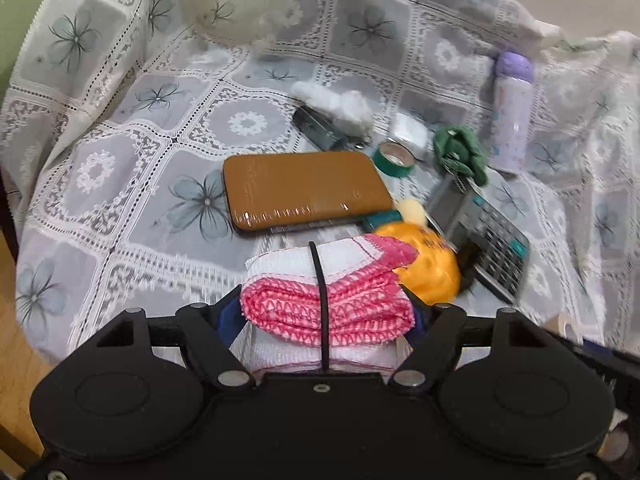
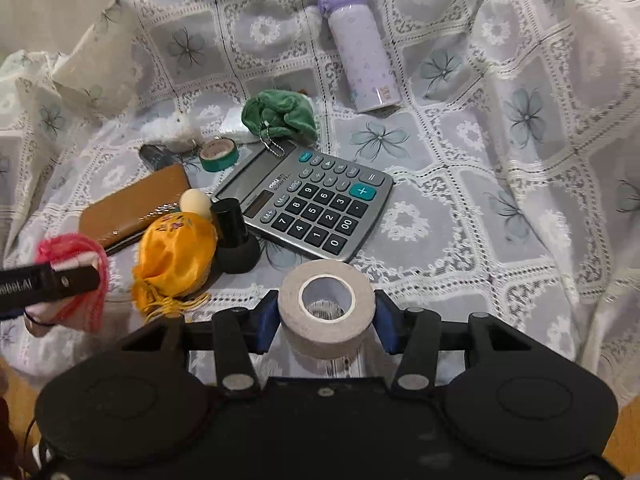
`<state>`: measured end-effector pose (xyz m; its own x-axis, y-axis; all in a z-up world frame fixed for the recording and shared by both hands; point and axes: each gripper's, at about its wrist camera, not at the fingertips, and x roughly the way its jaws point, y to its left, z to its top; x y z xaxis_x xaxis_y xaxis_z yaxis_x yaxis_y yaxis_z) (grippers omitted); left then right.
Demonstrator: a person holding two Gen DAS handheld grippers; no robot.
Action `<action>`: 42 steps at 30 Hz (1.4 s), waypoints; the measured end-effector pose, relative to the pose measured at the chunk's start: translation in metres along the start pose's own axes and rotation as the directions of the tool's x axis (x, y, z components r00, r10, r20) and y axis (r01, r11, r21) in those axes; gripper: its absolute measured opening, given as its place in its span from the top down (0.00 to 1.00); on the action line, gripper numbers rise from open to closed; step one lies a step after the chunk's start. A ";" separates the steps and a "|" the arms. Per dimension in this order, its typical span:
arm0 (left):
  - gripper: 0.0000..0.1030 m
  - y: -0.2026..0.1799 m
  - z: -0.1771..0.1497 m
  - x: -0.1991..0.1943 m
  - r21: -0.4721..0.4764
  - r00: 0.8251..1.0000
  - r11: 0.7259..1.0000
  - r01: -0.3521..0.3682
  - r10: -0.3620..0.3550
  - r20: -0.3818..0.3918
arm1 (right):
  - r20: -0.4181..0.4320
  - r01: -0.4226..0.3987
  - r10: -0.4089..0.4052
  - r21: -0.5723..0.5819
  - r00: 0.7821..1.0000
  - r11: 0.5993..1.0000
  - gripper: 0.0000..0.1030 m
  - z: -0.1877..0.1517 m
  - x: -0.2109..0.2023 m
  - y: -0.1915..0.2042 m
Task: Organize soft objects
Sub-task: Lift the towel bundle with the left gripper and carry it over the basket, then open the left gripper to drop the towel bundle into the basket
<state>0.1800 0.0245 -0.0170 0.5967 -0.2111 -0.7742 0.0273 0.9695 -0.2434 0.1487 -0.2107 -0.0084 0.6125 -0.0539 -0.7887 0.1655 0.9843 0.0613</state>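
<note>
My left gripper (image 1: 326,312) is shut on a folded pink and white cloth (image 1: 332,280) and holds it just above the lace tablecloth; it also shows at the left of the right wrist view (image 2: 76,276). My right gripper (image 2: 326,320) is shut on a beige roll of tape (image 2: 326,308), held near the table's front. An orange satin pouch (image 2: 172,252) lies between them. A green plush keychain (image 2: 280,116) and a white fluffy toy (image 2: 176,128) lie further back.
A calculator (image 2: 316,200), brown wallet (image 1: 304,190), green tape roll (image 2: 219,155), black bottle (image 2: 236,236), cream egg-shaped thing (image 2: 196,202), dark key fob (image 1: 316,126) and a lying purple flask (image 2: 360,48) crowd the lace-covered table (image 2: 480,200). The cloth rises in folds at the back.
</note>
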 end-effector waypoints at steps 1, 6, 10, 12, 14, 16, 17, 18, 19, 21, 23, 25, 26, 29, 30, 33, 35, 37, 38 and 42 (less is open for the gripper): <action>0.32 -0.002 -0.003 -0.005 0.008 1.000 1.000 0.001 -0.001 0.000 | 0.006 -0.001 0.001 0.000 1.000 1.000 0.53 -0.002 -0.005 0.000; 0.31 -0.014 -0.030 -0.029 0.062 1.000 0.998 0.005 -0.004 -0.023 | 0.035 -0.019 0.019 -0.003 0.999 1.000 0.53 -0.022 -0.040 -0.002; 0.31 -0.021 -0.056 -0.045 0.099 0.999 0.995 0.002 0.003 -0.049 | 0.049 -0.041 0.041 -0.004 0.998 0.999 0.53 -0.042 -0.066 -0.003; 0.31 -0.023 -0.069 -0.050 0.107 0.998 0.994 -0.008 0.015 -0.067 | 0.050 -0.052 0.052 -0.006 0.997 0.999 0.53 -0.052 -0.076 -0.004; 0.31 -0.023 -0.083 -0.053 0.109 0.996 0.994 -0.016 0.026 -0.089 | 0.048 -0.066 0.066 -0.005 0.997 0.998 0.53 -0.064 -0.087 -0.005; 0.31 -0.023 -0.094 -0.055 0.112 0.994 0.993 -0.025 0.037 -0.106 | 0.042 -0.077 0.077 -0.001 0.996 0.997 0.53 -0.074 -0.094 -0.005; 0.31 -0.024 -0.100 -0.056 0.117 0.993 0.993 -0.034 0.047 -0.110 | 0.037 -0.082 0.082 0.001 0.996 0.997 0.53 -0.079 -0.097 -0.006; 0.31 -0.025 -0.106 -0.059 0.122 0.992 0.992 -0.043 0.056 -0.109 | 0.034 -0.089 0.089 0.003 0.995 0.996 0.53 -0.085 -0.102 -0.006; 0.31 -0.025 -0.111 -0.060 0.127 0.992 0.991 -0.051 0.065 -0.109 | 0.031 -0.095 0.095 0.004 0.995 0.995 0.53 -0.089 -0.105 -0.006; 0.31 -0.025 -0.118 -0.063 0.127 0.992 0.990 -0.058 0.072 -0.105 | 0.024 -0.104 0.104 0.004 0.994 0.995 0.53 -0.098 -0.111 -0.004; 0.31 -0.025 -0.124 -0.067 0.121 0.992 0.991 -0.062 0.074 -0.099 | 0.016 -0.111 0.111 0.001 0.994 0.994 0.53 -0.105 -0.116 -0.004; 0.31 -0.023 -0.128 -0.071 0.112 0.993 0.992 -0.064 0.075 -0.094 | 0.009 -0.119 0.119 0.002 0.993 0.993 0.53 -0.111 -0.120 -0.003; 0.30 -0.022 -0.129 -0.072 0.109 0.993 0.992 -0.066 0.076 -0.091 | 0.006 -0.124 0.124 0.002 0.992 0.992 0.53 -0.112 -0.122 -0.003; 0.30 -0.019 -0.133 -0.076 0.089 0.993 0.993 -0.072 0.080 -0.087 | -0.001 -0.132 0.132 -0.002 0.991 0.991 0.53 -0.116 -0.127 -0.002; 0.29 -0.018 -0.134 -0.077 0.084 0.993 0.994 -0.073 0.080 -0.084 | -0.002 -0.134 0.134 0.002 0.991 0.991 0.53 -0.116 -0.127 -0.002; 0.28 -0.014 -0.135 -0.079 0.073 0.993 0.995 -0.070 0.076 -0.085 | -0.004 -0.129 0.129 0.005 0.992 0.992 0.53 -0.114 -0.127 -0.002; 0.28 -0.013 -0.135 -0.079 0.067 0.993 0.995 -0.075 0.080 -0.083 | -0.015 -0.131 0.131 0.003 0.991 0.991 0.53 -0.114 -0.125 -0.001; 0.27 -0.012 -0.136 -0.079 0.064 0.993 0.995 -0.078 0.083 -0.080 | -0.026 -0.131 0.131 0.001 0.991 0.991 0.53 -0.115 -0.123 -0.001; 0.27 -0.012 -0.136 -0.080 0.061 0.993 0.995 -0.078 0.083 -0.079 | -0.029 -0.131 0.131 0.002 0.991 0.991 0.53 -0.115 -0.123 -0.002; 0.27 -0.012 -0.140 -0.084 0.070 0.994 0.994 -0.086 0.091 -0.068 | -0.044 -0.123 0.123 0.006 0.991 0.992 0.52 -0.115 -0.121 -0.004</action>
<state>0.0170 0.0129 -0.0311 0.5409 -0.1301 -0.8310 0.0314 0.9904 -0.1346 -0.0144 -0.1889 0.0163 0.5937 0.0751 -0.8012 0.0937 0.9824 0.1615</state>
